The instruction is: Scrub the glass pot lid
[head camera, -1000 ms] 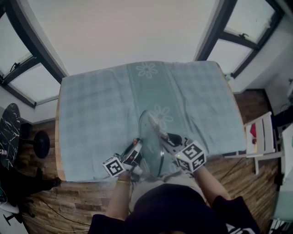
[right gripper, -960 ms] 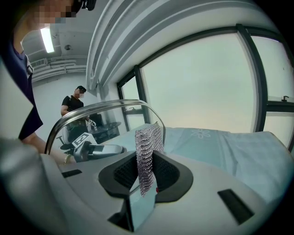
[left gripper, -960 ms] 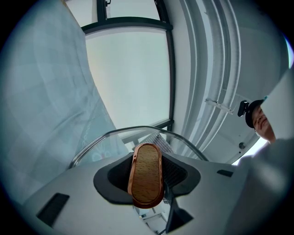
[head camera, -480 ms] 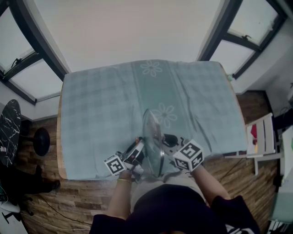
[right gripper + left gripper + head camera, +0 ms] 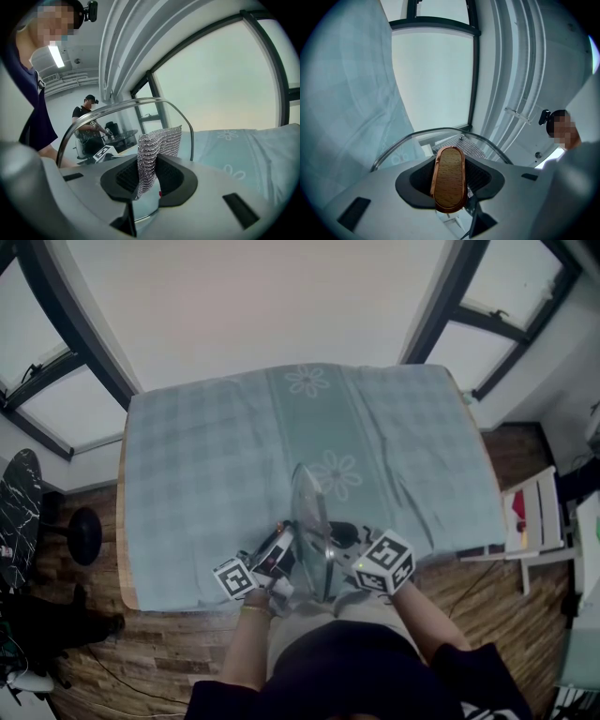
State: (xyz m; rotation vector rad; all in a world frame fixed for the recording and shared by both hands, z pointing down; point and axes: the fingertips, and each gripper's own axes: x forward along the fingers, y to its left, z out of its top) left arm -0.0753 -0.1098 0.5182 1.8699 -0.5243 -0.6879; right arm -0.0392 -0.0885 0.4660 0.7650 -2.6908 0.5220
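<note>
Glass pot lid (image 5: 312, 512), steel-rimmed, stands on edge near the tablecloth's (image 5: 206, 474) near edge, more upright than a second ago. The left gripper (image 5: 278, 556) clamps its oval wooden knob (image 5: 449, 178). The right gripper (image 5: 340, 538), drawn back toward the person, pinches a silver mesh scrubber (image 5: 157, 147) at the glass. Checked cloth stretches beyond to the far edge.

Glass lid (image 5: 405, 150), its wooden handle (image 5: 449, 171) tight in the left tool (image 5: 450, 182).

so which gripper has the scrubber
The right gripper: its fingers pinch the silver mesh scrubber, while the left gripper holds the glass lid by its wooden handle.
</note>
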